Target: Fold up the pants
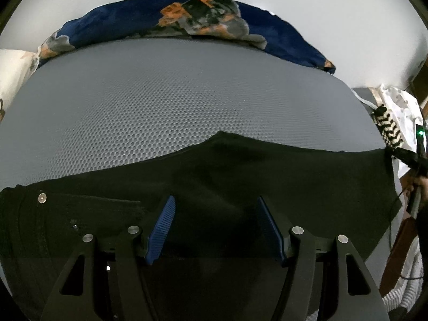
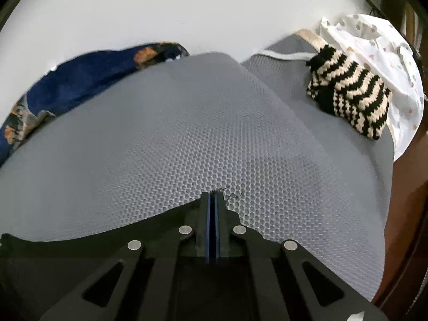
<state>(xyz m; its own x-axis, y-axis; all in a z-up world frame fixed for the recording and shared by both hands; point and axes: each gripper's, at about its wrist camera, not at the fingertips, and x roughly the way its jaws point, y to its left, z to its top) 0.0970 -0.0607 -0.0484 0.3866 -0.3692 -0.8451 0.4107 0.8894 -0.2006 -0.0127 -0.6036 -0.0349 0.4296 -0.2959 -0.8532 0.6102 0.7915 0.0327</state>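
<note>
Blue left fingers (image 1: 215,230) hover wide over black pants (image 1: 214,176) spread on the grey bed (image 1: 160,93), while right fingers (image 2: 213,200) pinch only the frayed hem, which may slip free.

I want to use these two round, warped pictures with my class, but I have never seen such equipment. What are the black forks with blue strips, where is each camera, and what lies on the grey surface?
The forks are two-finger grippers that a person holds, one in each hand. A wide-angle camera on each looks along its fingers, hence the warping. The left camera shows the left gripper open above the black pants, spread on a grey honeycomb mat. The right camera shows the right gripper shut on the pants' frayed edge. Beyond lie a blue patterned cloth, a striped knit piece and a white dotted fabric.
</note>
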